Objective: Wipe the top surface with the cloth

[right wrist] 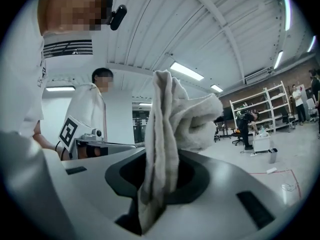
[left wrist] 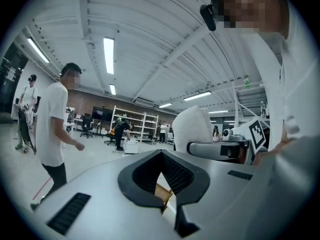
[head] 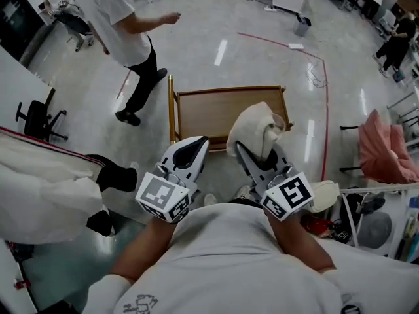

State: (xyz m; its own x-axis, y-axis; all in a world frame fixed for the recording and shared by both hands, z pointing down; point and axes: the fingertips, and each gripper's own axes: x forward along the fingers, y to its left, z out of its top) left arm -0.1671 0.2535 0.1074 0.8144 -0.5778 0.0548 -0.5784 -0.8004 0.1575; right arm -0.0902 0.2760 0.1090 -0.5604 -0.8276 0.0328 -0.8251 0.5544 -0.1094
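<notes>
Head view, looking steeply down: a small wooden bench (head: pixel 216 113) with a raised rim stands on a glossy grey floor (head: pixel 216 51). On the near side of the bench, above its front edge, the person holds both tools. The left tool (head: pixel 196 146) is over the bench's near left corner, clenched and carrying nothing. The right tool (head: pixel 251 152) is over the bench's near right part, grasping a cream cloth (head: pixel 257 128) that bunches up above the bench top; whether it touches the wood cannot be told. A bystander (head: pixel 121 12) in a white shirt and dark trousers stands beyond the bench's far left corner.

Left gripper view: the left tool (left wrist: pixel 161 154) has its dark jaws together at the tips, with nothing between them. A sliver of the bench (left wrist: pixel 165 193) shows through the gap lower down. The cloth (left wrist: pixel 192 126) rises to the right.

Right gripper view: the right tool (right wrist: pixel 160 184) is clamped on the cloth (right wrist: pixel 167 129), which stands up in thick folds from between the jaws.
</notes>
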